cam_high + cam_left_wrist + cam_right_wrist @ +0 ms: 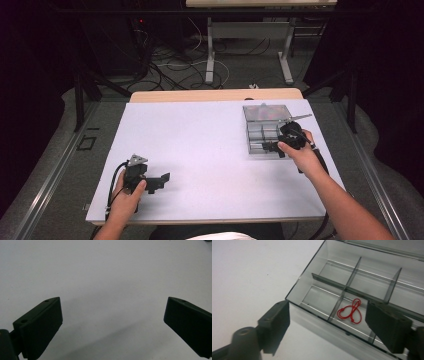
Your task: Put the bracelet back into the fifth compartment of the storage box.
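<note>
Nearest, the left gripper (112, 322) sits low over the bare white table (105, 270), jaws spread wide with nothing between them. Farther off, the right gripper (327, 322) also gapes empty, poised at the near wall of a clear compartment box (317, 312). Just beyond its jaws, nearer the right one, a looped red string (350, 311) lies in a front compartment.

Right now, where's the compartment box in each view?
High view: clear compartment box right of centre, under the right claw.
Left gripper view: bare white table.
Right gripper view: upper right, red string in a near cell.
Shared landmark: the white table.
</note>
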Demonstrator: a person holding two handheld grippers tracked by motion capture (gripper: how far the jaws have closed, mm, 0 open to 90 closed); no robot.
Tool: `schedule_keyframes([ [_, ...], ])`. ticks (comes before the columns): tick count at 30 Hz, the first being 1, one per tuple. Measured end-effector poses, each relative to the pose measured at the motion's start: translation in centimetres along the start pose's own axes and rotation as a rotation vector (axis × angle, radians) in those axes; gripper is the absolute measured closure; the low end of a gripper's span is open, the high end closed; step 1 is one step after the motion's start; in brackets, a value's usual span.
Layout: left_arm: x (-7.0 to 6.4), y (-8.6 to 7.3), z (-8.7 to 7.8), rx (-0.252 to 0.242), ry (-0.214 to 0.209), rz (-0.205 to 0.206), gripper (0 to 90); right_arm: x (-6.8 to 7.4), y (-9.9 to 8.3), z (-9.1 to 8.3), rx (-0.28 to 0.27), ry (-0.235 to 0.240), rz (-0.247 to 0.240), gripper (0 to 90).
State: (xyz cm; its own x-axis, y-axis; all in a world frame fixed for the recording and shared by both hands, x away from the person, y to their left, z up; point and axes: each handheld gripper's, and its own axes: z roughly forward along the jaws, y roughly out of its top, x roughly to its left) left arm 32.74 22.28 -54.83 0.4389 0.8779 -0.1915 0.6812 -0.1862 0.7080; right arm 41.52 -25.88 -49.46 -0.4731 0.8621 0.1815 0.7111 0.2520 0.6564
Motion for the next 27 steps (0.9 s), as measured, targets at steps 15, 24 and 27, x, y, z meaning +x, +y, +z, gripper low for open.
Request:
schedule_keyframes([
  [15,0.1,0.1,-0.1,-0.001,0.0,0.004,1.9,3.2,-2.5,-0.9,-0.075,0.028,-0.112,3.2],
  [24,0.2,0.1,-0.2,-0.017,0.003,-0.008,1.8,4.4,-5.0,-1.2,-0.114,0.038,-0.124,0.2],
  [27,0.3,0.1,-0.3,-0.02,0.005,-0.002,1.8,4.6,-5.9,-1.1,-0.124,0.039,-0.129,0.0],
])
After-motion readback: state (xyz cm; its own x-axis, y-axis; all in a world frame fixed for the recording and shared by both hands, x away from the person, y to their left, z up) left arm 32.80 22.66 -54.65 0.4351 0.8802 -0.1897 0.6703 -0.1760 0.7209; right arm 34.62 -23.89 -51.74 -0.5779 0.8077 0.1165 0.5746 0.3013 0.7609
